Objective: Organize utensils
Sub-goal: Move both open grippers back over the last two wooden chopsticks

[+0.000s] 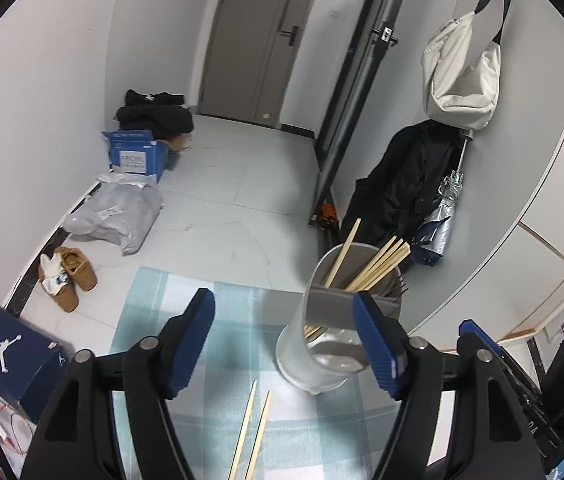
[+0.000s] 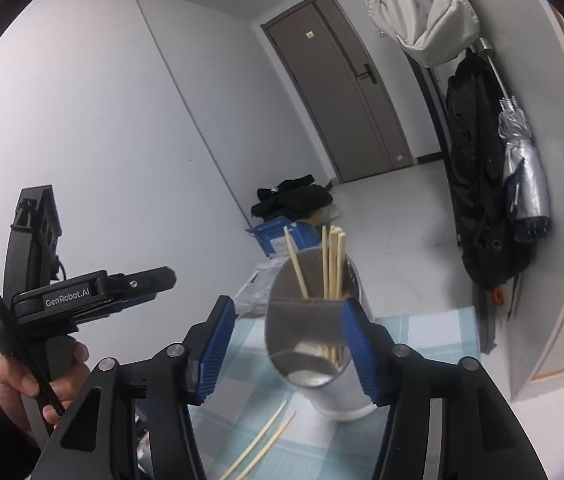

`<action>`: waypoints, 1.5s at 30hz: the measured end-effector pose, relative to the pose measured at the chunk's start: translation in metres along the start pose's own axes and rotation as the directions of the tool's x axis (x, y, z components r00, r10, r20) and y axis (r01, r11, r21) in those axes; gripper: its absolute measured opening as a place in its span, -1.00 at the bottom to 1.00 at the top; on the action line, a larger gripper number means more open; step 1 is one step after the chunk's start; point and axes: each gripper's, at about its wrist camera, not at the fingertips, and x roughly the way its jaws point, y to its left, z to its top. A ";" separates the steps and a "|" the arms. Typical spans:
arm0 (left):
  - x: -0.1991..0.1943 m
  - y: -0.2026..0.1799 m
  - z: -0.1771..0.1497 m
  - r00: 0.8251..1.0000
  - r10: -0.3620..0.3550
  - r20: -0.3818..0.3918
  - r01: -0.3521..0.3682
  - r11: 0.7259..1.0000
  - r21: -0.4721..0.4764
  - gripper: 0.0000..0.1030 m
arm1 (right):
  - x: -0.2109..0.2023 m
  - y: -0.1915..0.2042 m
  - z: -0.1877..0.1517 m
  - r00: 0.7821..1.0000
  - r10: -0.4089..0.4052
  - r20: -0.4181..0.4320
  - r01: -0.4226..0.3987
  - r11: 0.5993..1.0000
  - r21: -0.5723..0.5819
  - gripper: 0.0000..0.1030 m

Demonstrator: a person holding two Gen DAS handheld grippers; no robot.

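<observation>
A metal utensil holder (image 1: 333, 344) stands on a table with a blue-and-white checked cloth (image 1: 186, 304). Several wooden chopsticks (image 1: 377, 264) stand in its rear compartment. Two loose chopsticks (image 1: 252, 436) lie on the cloth in front of it. My left gripper (image 1: 289, 340) is open and empty, its right finger next to the holder. In the right wrist view the holder (image 2: 321, 356) sits between the open fingers of my right gripper (image 2: 287, 352), which holds nothing. The loose chopsticks (image 2: 262, 444) lie below it. The left gripper (image 2: 94, 292) shows at the left, held by a hand.
A blue shoe box (image 1: 14, 356) sits at the left edge. On the floor beyond are brown shoes (image 1: 70, 276), a grey bag (image 1: 118, 212) and a blue carton (image 1: 138, 154). A black jacket (image 1: 405, 184), an umbrella (image 1: 441, 216) and a white bag (image 1: 461, 76) hang by the wall at right.
</observation>
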 end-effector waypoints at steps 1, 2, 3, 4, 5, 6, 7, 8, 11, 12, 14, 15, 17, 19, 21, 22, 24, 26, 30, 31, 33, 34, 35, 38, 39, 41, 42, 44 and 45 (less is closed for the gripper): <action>-0.004 0.002 -0.004 1.000 0.014 0.012 -0.014 1.000 -0.002 0.44 | -0.002 0.001 -0.002 1.000 -0.002 0.000 0.002 1.000 0.000 0.13; -0.008 0.003 -0.006 0.999 0.024 0.021 -0.024 1.000 -0.001 0.46 | -0.004 0.004 -0.004 1.000 -0.004 0.000 0.004 1.000 -0.002 0.19; -0.011 0.003 -0.009 0.999 0.031 0.033 -0.031 1.000 0.000 0.50 | -0.004 0.006 -0.006 1.000 -0.004 0.000 0.004 1.000 -0.004 0.23; -0.016 0.004 -0.012 0.998 0.038 0.045 -0.038 0.999 0.001 0.55 | -0.006 0.010 -0.008 1.000 -0.006 0.002 0.006 1.000 -0.010 0.24; -0.019 0.006 -0.014 0.997 0.046 0.056 -0.046 0.999 -0.001 0.58 | -0.008 0.015 -0.010 1.000 -0.011 0.004 0.011 1.000 -0.016 0.26; -0.022 0.007 -0.016 0.996 0.054 0.066 -0.053 0.999 -0.006 0.63 | -0.008 0.017 -0.012 1.000 -0.013 0.004 0.014 1.000 -0.020 0.29; -0.024 0.008 -0.019 0.995 0.058 0.076 -0.057 0.998 -0.010 0.66 | -0.008 0.021 -0.014 1.000 -0.014 0.004 0.014 1.000 -0.026 0.31; -0.027 0.010 -0.021 0.995 0.060 0.085 -0.059 0.998 -0.016 0.68 | -0.009 0.024 -0.016 1.000 -0.014 0.003 0.014 0.999 -0.031 0.33; -0.034 0.017 -0.029 0.991 0.079 0.104 -0.075 0.996 -0.038 0.82 | -0.012 0.035 -0.024 1.000 -0.019 -0.004 0.019 0.998 -0.058 0.43; -0.035 0.020 -0.031 0.990 0.086 0.111 -0.081 0.996 -0.048 0.85 | -0.013 0.039 -0.027 1.000 -0.023 -0.009 0.022 0.997 -0.069 0.47; -0.037 0.027 -0.035 0.989 0.090 0.121 -0.082 0.994 -0.067 0.88 | -0.013 0.043 -0.033 0.999 -0.032 -0.016 0.030 0.996 -0.078 0.53; -0.037 0.029 -0.037 0.988 0.094 0.123 -0.085 0.994 -0.073 0.90 | -0.014 0.044 -0.036 0.999 -0.037 -0.023 0.035 0.996 -0.079 0.54; -0.036 0.035 -0.042 0.986 0.109 0.123 -0.100 0.992 -0.080 0.92 | -0.013 0.045 -0.041 0.998 -0.043 -0.035 0.041 0.996 -0.077 0.56; -0.033 0.041 -0.048 0.985 0.123 0.119 -0.113 0.989 -0.091 0.93 | -0.012 0.046 -0.045 0.997 -0.055 -0.050 0.051 0.996 -0.075 0.59; -0.033 0.048 -0.056 0.986 0.127 0.112 -0.115 0.988 -0.105 0.94 | -0.011 0.048 -0.050 0.995 -0.078 -0.057 0.074 0.994 -0.077 0.67; -0.030 0.051 -0.060 0.986 0.130 0.106 -0.118 0.987 -0.113 0.94 | -0.010 0.048 -0.053 0.994 -0.090 -0.065 0.085 0.993 -0.077 0.69; -0.028 0.057 -0.068 0.986 0.135 0.095 -0.124 0.985 -0.117 0.94 | -0.005 0.049 -0.057 0.991 -0.099 -0.085 0.093 0.993 -0.078 0.71; -0.025 0.061 -0.074 0.987 0.139 0.081 -0.129 0.985 -0.116 0.94 | 0.001 0.051 -0.064 0.987 -0.111 -0.115 0.100 0.991 -0.091 0.72; -0.020 0.073 -0.085 0.989 0.137 0.053 -0.128 0.982 -0.139 0.94 | 0.015 0.054 -0.076 0.977 -0.137 -0.163 0.119 0.986 -0.114 0.75; -0.017 0.076 -0.087 0.992 0.121 0.034 -0.114 0.982 -0.152 0.94 | 0.019 0.054 -0.079 0.973 -0.145 -0.177 0.125 0.985 -0.118 0.76; -0.014 0.081 -0.089 0.995 0.097 0.013 -0.093 0.981 -0.172 0.94 | 0.028 0.052 -0.086 0.965 -0.156 -0.211 0.133 0.984 -0.120 0.76; -0.012 0.082 -0.090 0.996 0.093 0.006 -0.091 0.980 -0.177 0.94 | 0.032 0.051 -0.089 0.961 -0.162 -0.224 0.138 0.983 -0.119 0.76; -0.011 0.083 -0.090 0.996 0.092 0.001 -0.091 0.980 -0.174 0.94 | 0.036 0.049 -0.093 0.957 -0.169 -0.238 0.144 0.983 -0.117 0.76; -0.005 0.087 -0.094 0.995 0.097 -0.023 -0.099 0.981 -0.166 0.94 | 0.051 0.042 -0.103 0.937 -0.173 -0.303 0.152 0.984 -0.092 0.76; -0.003 0.089 -0.094 0.995 0.094 -0.031 -0.098 0.980 -0.171 0.94 | 0.054 0.041 -0.105 0.933 -0.175 -0.315 0.154 0.984 -0.088 0.76; 0.001 0.098 -0.094 0.995 0.083 -0.053 -0.092 0.975 -0.200 0.94 | 0.064 0.037 -0.111 0.919 -0.176 -0.353 0.158 0.984 -0.081 0.76; 0.003 0.101 -0.094 0.995 0.073 -0.063 -0.085 0.972 -0.217 0.94 | 0.068 0.036 -0.113 0.913 -0.180 -0.366 0.161 0.984 -0.082 0.76; 0.007 0.109 -0.095 0.995 0.044 -0.093 -0.067 0.963 -0.261 0.94 | 0.075 0.037 -0.118 0.901 -0.198 -0.385 0.175 0.980 -0.093 0.76; 0.008 0.111 -0.095 0.994 0.035 -0.101 -0.061 0.960 -0.275 0.94 | 0.080 0.037 -0.120 0.894 -0.206 -0.398 0.180 0.978 -0.100 0.76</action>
